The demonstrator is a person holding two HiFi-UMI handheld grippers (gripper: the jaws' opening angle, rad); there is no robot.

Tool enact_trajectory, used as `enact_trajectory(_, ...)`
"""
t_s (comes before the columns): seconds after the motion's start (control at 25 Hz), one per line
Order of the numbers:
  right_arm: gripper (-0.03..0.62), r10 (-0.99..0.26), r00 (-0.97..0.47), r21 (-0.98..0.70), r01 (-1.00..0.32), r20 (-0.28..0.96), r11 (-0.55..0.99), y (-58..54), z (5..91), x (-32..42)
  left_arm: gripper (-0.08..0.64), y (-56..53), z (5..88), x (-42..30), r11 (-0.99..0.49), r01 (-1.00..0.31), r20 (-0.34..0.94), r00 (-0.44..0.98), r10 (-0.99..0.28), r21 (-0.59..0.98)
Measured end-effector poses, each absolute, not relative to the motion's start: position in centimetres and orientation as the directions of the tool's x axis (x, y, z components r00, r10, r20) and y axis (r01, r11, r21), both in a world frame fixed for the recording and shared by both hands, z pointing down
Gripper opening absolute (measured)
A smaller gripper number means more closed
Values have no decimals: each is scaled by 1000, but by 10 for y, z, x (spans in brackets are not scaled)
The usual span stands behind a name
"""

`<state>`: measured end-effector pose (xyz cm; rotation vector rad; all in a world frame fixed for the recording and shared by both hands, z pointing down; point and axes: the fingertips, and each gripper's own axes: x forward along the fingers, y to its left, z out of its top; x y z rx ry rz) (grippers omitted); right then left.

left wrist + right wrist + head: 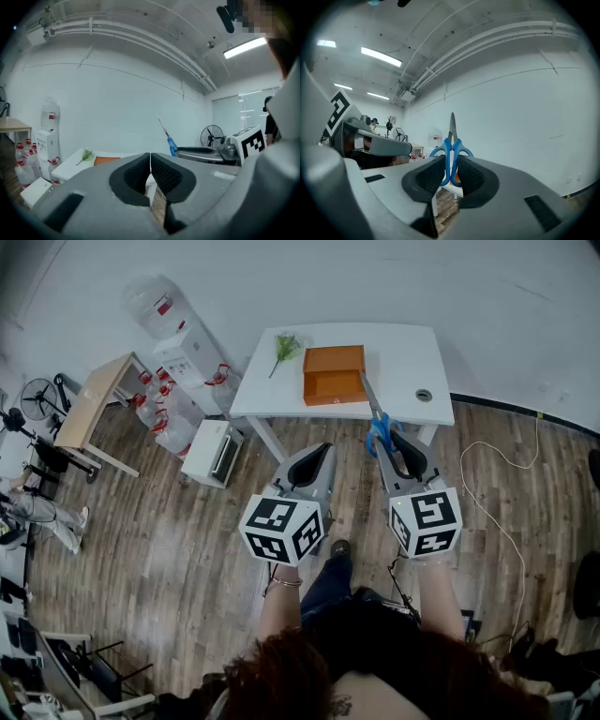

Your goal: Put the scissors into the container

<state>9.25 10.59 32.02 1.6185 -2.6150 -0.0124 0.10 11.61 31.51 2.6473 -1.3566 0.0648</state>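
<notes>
The scissors point(452, 137) are clamped in the right gripper point(451, 162). Its jaws stand fairly wide but press on the blue handle loops from both sides, and the closed blades stick out forward past the jaw tips. In the head view the scissors point(377, 420) are held up in front of the white table point(412, 354). The blades point toward it and the tip appears just at the right edge of the orange container point(333, 374). The scissors are not in the container, which sits open near the middle of the table with nothing that can be made out inside.

The left gripper point(150, 158) has its jaws closed against each other with nothing between them. It is held beside the right gripper point(392, 448), and in the head view the left gripper point(317, 454) stands short of the table's near edge. From the left gripper view the scissors point(169, 138) show off to the right, angled upward.

A green sprig point(284, 346) lies on the table left of the container. Further left a water dispenser point(190, 354) stands by the wall with bottles around it, and a wooden desk point(92, 401) is beyond that. A white cable point(489, 512) trails over the plank floor point(169, 549) on the right
</notes>
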Motion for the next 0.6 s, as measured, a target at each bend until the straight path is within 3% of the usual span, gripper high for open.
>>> enact_trajectory(0.6,77,-906,-418,70,-904,62,422,34,327,72,20,41,321,-20,-595,-790,100,610,-786,150)
